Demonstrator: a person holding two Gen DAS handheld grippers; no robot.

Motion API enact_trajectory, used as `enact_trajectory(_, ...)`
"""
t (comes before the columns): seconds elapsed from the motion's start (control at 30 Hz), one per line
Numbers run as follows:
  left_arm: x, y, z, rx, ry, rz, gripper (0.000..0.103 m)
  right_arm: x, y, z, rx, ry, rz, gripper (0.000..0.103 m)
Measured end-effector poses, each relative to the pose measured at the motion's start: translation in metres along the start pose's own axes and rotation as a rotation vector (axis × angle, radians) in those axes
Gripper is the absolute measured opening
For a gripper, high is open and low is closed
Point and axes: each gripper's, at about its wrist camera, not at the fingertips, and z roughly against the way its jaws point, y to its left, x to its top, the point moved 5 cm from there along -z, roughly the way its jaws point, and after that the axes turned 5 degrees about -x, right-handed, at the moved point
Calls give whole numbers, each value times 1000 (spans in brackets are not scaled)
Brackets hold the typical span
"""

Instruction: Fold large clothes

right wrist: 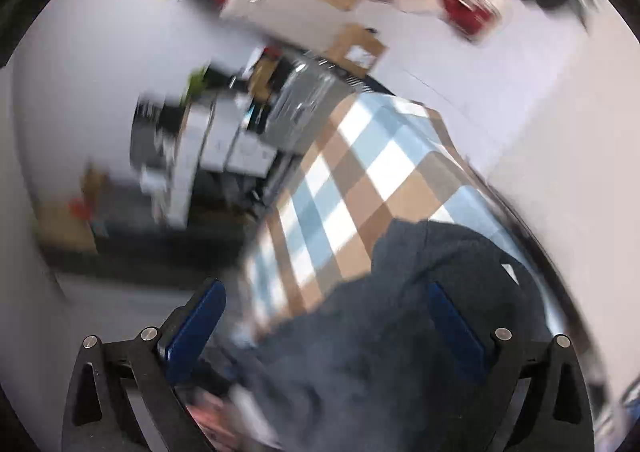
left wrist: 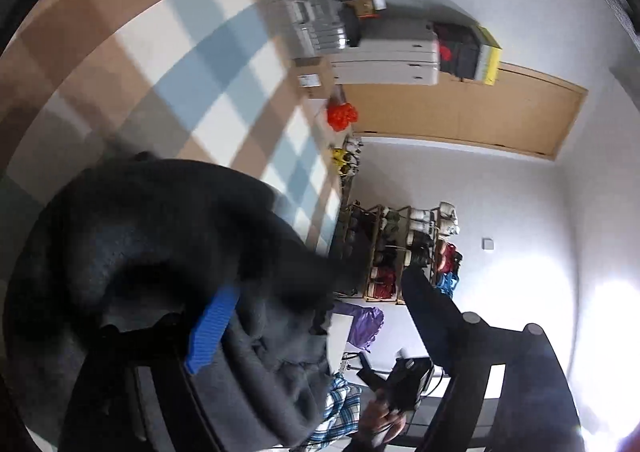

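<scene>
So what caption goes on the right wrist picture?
Open right gripper over a dark grey garment on the checked cloth.

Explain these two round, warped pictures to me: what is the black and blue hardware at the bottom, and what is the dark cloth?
Each picture comes from a fisheye camera on a hand-held two-finger gripper, looking along its fingers. In the left wrist view, the left gripper has the dark grey garment bunched over it; one blue pad shows, and it seems to grip the cloth. In the blurred right wrist view, the right gripper is open above the same garment, which lies on a checked cloth surface.
</scene>
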Motion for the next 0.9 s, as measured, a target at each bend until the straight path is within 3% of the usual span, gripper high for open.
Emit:
enact_trajectory(0.07, 4, -15, 6, 39, -23, -61, 84, -40, 24, 2, -110, -25, 262, 102)
enact_trajectory(0.17, -1, -33, 25, 68, -22, -122, 84, -99, 33, -1, -225, -19, 497, 102)
enact_trajectory(0.23, -15, -38, 40, 104, -23, -182, 85, -129, 19, -2, -257, 12, 535, 102)
enact_trajectory(0.3, -37, -33, 42, 161, 25, -227, 87, -150, -1, 4, -236, 9, 507, 102)
enact_trajectory(0.4, -80, -12, 46, 219, 102, -274, 87, -170, -29, 24, -187, -54, 427, 102)
enact_trajectory(0.47, -118, 11, 49, 320, 145, -332, 87, -192, -37, 32, -120, -87, 415, 102)
enact_trajectory(0.53, -153, 31, 43, 420, 206, -407, 87, -212, -28, 37, -117, -124, 484, 102)
enact_trajectory(0.6, -182, 51, 35, 510, 240, -468, 87, -234, -12, 35, -183, -172, 615, 101)
enact_trajectory(0.67, -199, 65, 27, 509, 260, -477, 87, -253, 7, 23, -251, -209, 750, 101)
enact_trajectory(0.77, -203, 79, 13, 538, 246, -507, 87, -247, 14, 4, -324, -226, 775, 99)
enact_trajectory(0.8, -200, 82, 9, 547, 231, -525, 87, -239, 11, -6, -313, -198, 736, 93)
enact_trajectory(0.87, -190, 88, 4, 559, 207, -526, 87, -219, -2, -19, -248, -121, 606, 53)
enact_trajectory(0.9, -187, 90, 4, 545, 210, -509, 87, -207, -8, -19, -203, -111, 534, 42)
